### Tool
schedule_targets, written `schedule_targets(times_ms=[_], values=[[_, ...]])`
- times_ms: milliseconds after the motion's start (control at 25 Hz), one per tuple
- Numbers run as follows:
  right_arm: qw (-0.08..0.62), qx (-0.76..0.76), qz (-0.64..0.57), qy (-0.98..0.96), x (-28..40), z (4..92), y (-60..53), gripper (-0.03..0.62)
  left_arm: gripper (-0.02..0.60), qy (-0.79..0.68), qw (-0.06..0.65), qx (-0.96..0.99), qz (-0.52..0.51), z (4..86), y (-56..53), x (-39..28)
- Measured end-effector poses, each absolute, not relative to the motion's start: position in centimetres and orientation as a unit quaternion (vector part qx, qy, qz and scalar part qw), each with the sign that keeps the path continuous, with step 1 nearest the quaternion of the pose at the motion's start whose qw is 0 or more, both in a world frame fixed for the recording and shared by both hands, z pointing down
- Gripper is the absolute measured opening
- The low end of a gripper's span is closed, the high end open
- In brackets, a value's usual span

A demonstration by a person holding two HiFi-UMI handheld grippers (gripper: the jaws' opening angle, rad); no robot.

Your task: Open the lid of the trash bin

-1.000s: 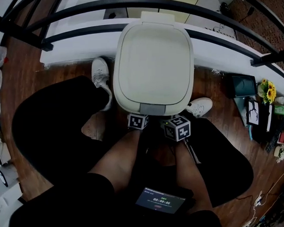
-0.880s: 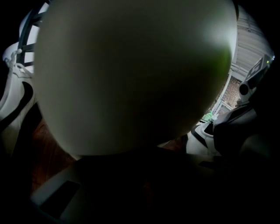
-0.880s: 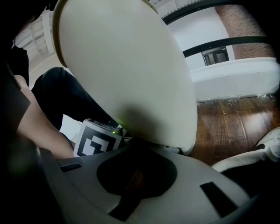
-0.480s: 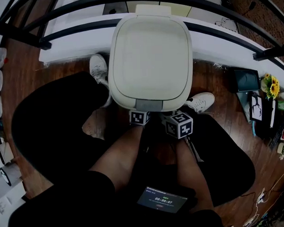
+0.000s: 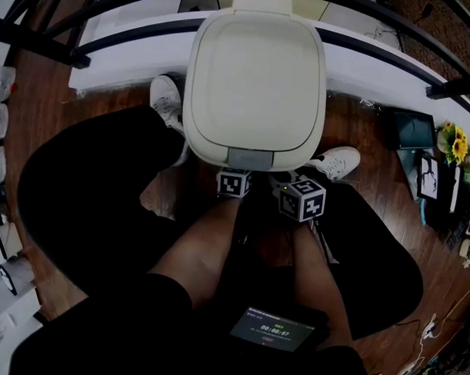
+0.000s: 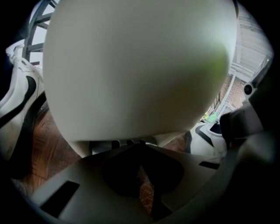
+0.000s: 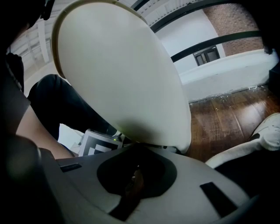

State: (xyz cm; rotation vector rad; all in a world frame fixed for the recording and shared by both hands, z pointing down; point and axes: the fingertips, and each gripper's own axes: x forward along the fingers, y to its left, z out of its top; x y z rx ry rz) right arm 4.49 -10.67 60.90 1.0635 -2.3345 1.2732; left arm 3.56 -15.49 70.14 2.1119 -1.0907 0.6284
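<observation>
On the wooden floor (image 5: 356, 125), between two white shoes (image 5: 167, 108) (image 5: 338, 162), stands one cream trash bin (image 5: 254, 74), its lid (image 5: 252, 59) covering it from above. Two grippers meet its front edge by the grey latch (image 5: 251, 158). The left gripper (image 5: 235, 183) and the right gripper (image 5: 301, 197) each have their jaws closed together, holding nothing.

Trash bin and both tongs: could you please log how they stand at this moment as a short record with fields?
bin: cream trash bin on wooden floor, between white shoes
lid: lid lies over the bin in the head view; a small gap cannot be ruled out
tab: grey tab at the lid's front edge, nearest the person
left tongs: jaws together, tips under the bin's front edge
right tongs: jaws together, tips at the same front edge
</observation>
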Motion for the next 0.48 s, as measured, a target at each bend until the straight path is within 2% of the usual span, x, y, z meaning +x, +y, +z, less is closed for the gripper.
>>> schedule_targets(times_ms=[480], values=[[0.136,0.374,0.438,-0.806,4.97,61.01,-10.96,0.012,0.037,-0.425,0.345,0.798,0.254,70.79,-15.34,3.65]])
